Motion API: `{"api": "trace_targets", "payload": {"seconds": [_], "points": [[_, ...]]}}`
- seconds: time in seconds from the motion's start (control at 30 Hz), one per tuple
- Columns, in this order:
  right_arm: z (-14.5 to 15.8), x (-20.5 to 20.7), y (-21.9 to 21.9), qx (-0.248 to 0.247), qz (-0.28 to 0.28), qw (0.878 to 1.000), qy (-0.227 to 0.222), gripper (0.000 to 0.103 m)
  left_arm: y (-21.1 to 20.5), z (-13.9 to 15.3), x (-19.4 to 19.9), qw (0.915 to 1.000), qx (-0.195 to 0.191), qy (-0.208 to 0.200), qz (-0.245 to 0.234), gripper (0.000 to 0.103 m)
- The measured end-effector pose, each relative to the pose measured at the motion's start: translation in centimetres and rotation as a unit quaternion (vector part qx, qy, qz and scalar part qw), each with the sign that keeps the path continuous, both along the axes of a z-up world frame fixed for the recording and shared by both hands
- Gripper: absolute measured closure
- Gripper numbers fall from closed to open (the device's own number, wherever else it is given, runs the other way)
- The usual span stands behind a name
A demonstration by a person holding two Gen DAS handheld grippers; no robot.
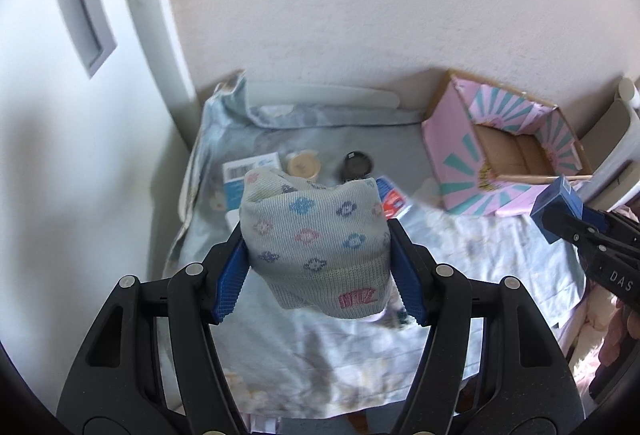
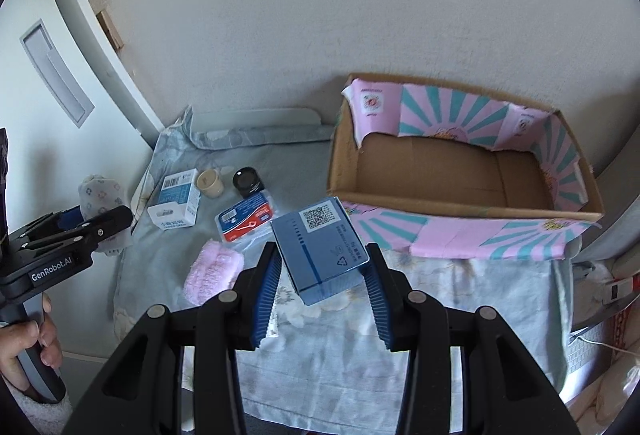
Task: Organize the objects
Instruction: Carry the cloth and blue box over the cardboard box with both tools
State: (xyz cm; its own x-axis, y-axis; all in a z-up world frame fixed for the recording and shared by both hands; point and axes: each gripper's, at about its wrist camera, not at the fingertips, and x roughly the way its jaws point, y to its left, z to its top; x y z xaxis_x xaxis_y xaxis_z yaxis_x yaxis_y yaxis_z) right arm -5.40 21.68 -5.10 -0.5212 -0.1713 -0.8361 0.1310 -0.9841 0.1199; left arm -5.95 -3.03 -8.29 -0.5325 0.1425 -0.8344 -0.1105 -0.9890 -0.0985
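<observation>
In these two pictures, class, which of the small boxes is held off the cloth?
The blue box with the QR code, clamped in the right claw. The white-and-blue box and the flat red-and-blue packet lie on the floral cloth.

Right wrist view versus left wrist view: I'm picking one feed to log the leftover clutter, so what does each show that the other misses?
Only the right wrist view shows the pink fluffy cloth on the bedsheet, the box's bare cardboard floor in full, and the hand gripping the left claw's handle.

Only the left wrist view shows the sock's pink woven logo.

Both show the pink box, white carton, cream cup, black jar, red-and-blue packet, and the blue carton in the right claw.
</observation>
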Motion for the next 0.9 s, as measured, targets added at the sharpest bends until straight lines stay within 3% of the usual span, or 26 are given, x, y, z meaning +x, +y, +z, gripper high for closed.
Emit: {"api": "trace_targets", "payload": {"seconds": [0.43, 0.9], "points": [[2.7, -0.4, 7.4, 0.001, -0.020, 1.000, 0.019, 0.064, 8.1, 3.4, -0.7, 0.9991, 0.015, 0.025, -0.032, 0.042], [2.6, -1.0, 14.4, 0.010, -0.045, 0.999, 0.022, 0.064, 16.3, 3.1, -2.5, 0.9968, 0.021, 0.023, -0.074, 0.042]]}}
